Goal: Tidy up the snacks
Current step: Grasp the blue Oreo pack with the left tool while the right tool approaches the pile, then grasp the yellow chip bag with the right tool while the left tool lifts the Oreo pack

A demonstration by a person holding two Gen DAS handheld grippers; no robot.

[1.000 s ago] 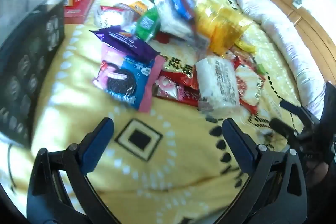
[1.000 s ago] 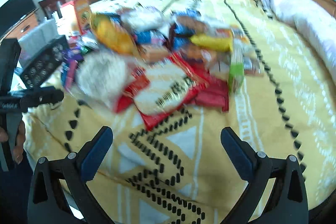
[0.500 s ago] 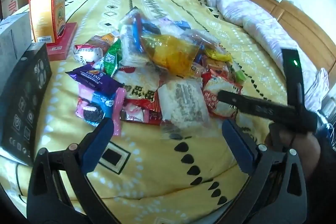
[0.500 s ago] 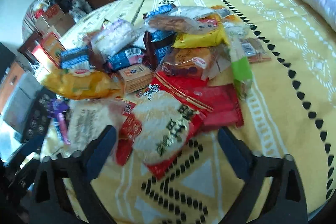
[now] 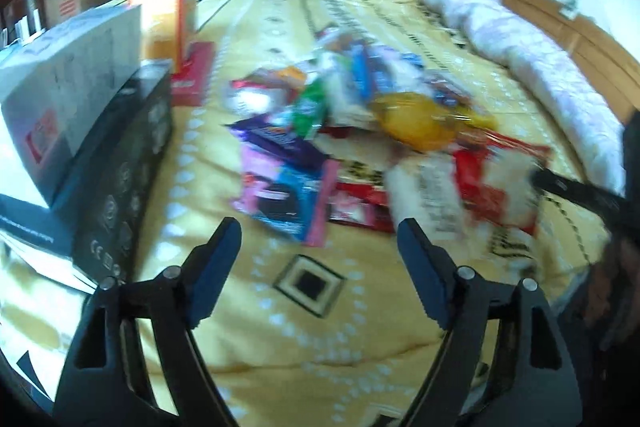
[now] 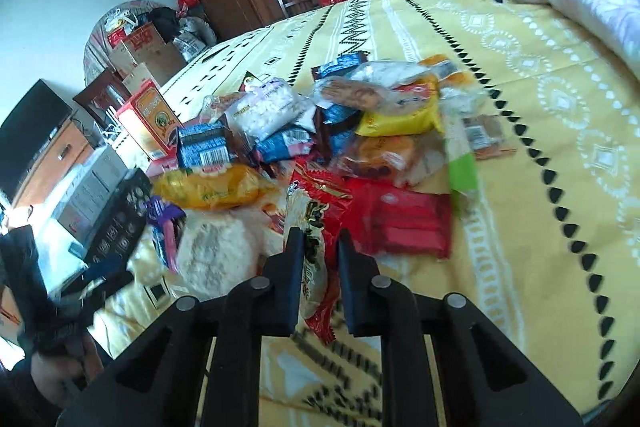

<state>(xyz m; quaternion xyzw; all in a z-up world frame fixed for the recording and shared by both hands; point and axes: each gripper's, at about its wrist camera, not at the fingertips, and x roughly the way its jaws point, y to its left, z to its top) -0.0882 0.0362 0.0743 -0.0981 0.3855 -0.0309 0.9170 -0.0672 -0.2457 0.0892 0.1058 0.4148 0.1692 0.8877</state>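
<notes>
Packet (image 6: pixel 316 227) lies lengthwise between right tool (image 6: pixel 318 255) fingers.

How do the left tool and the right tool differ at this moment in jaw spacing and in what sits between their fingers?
The left tool stands with its jaws wide apart; the right tool has its jaws close together. Both have just been closing. The left tool has only bare yellow bedspread between its fingers, while the right tool's fingers flank the red and white snack bag. Both point down at the snack pile.

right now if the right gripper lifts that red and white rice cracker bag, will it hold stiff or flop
The rice cracker bag will probably flop: thin crinkled film, pinched near one end by the right gripper. It looks puffy, so likely light. Glossy film may slip.
</notes>
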